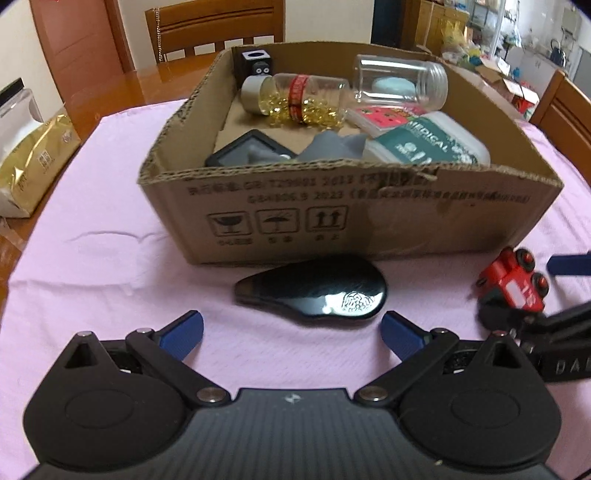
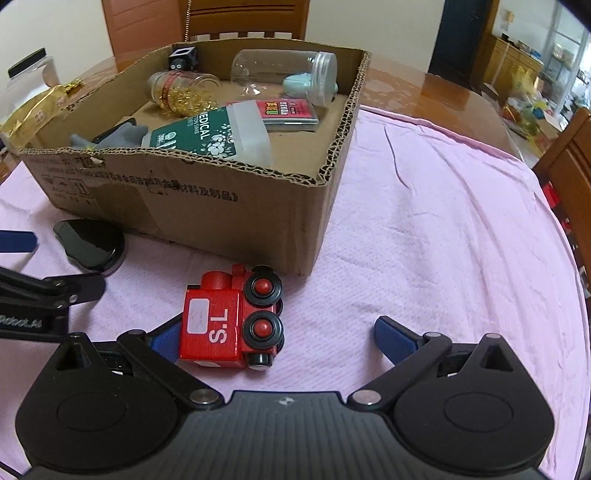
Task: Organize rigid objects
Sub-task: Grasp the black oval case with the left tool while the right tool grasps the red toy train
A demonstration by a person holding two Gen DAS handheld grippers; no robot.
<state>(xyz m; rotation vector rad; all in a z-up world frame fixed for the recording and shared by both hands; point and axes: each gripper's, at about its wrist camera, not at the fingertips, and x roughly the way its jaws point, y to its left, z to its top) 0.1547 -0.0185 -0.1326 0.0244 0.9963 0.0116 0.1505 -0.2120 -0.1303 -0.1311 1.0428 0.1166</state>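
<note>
A cardboard box [image 1: 354,218] stands on the pink cloth and holds several items: a jar of gold capsules [image 1: 295,98], a clear jar [image 1: 400,81], a green medical bottle [image 1: 428,144]. In front of it lies a black teardrop-shaped object [image 1: 314,291]. My left gripper [image 1: 291,332] is open just short of that object, touching nothing. A red toy train [image 2: 232,319] lies on its side by the box's near corner [image 2: 325,221]. My right gripper [image 2: 277,338] is open around the train; the left finger sits against it, the right finger stands well apart.
A gold packet [image 1: 33,162] and a silver bag [image 1: 16,107] lie at the table's left edge. Wooden chairs [image 1: 214,26] stand behind and to the right [image 2: 569,166]. The pink cloth [image 2: 443,221] right of the box is bare.
</note>
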